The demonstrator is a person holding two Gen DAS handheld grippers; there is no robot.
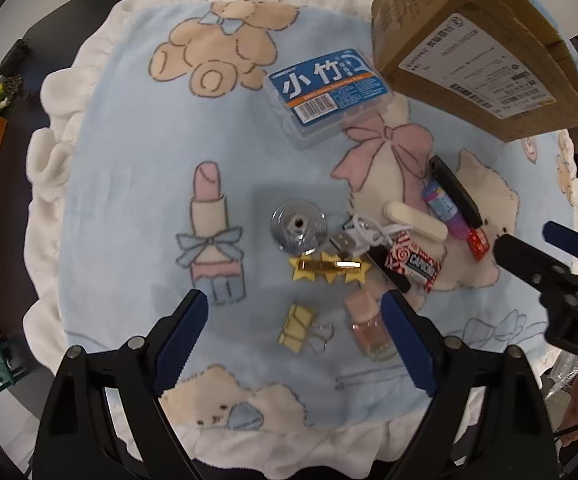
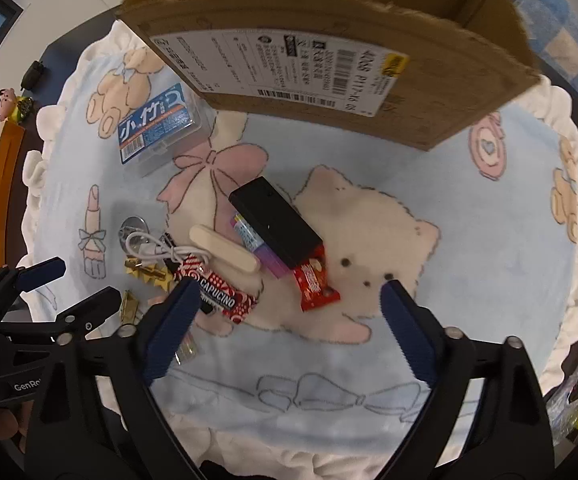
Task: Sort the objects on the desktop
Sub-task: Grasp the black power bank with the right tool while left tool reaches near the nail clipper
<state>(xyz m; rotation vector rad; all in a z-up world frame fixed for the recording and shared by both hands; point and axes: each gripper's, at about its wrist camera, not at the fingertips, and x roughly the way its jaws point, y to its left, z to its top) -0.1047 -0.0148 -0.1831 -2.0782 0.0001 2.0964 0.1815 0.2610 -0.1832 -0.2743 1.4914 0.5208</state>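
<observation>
left gripper (image 1: 295, 340): jaws spread wide, holding nothing, low in the left wrist frame over the yellow binder clip (image 1: 296, 328) and a small pink bottle (image 1: 367, 326).
right gripper (image 2: 289, 328): jaws wide apart, empty, over the blanket (image 2: 469, 240) near the red snack packet (image 2: 313, 284).
clutter: frame centre, a black box (image 2: 275, 222), white cable (image 2: 149, 246), capucino sachet (image 2: 219, 294) and cream bar (image 2: 223, 250) bunched together, some touching.
blue case (image 1: 325, 90): upper middle, apart from the pile.
cardboard box (image 2: 329, 40): top of frame, on the blanket.
</observation>
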